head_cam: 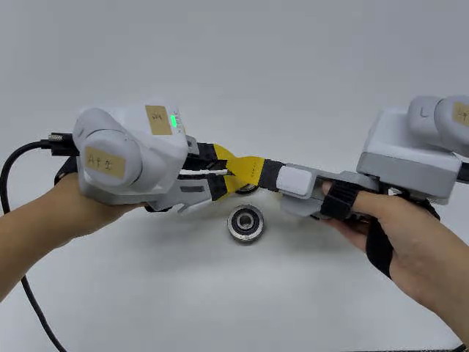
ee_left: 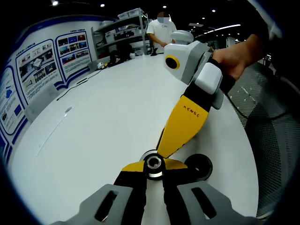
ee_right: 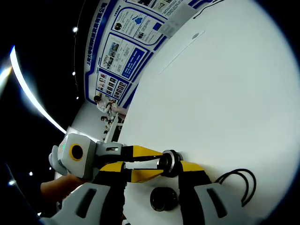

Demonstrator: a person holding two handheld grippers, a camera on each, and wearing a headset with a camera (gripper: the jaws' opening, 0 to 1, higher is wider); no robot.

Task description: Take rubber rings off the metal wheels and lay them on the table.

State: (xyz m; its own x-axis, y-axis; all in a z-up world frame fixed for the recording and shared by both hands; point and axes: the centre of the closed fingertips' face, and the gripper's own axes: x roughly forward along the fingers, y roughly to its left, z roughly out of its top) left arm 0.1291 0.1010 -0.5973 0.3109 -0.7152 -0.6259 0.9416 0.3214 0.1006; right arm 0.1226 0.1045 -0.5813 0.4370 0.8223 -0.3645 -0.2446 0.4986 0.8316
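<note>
- Left gripper view: the left tool (ee_left: 154,165) has its two yellow-tipped jaws clamped on a metal wheel (ee_left: 153,162), one tip on each side. A dark rubber ring (ee_left: 146,155) sits around the wheel's bright hub.
- Right gripper view: the right tool (ee_right: 169,169) meets the left tool head-on. Its jaws flank the same wheel closely, but whether they press on it cannot be told.
- Head view: a second wheel (head_cam: 245,222) lies flat on the white tabletop (head_cam: 220,73), just beside the meeting jaws, with its dark ring in place.
- Head view: a left hand (head_cam: 69,209) and a right hand (head_cam: 410,235) hold the tools. A black cable (head_cam: 11,169) trails from the left one.
</note>
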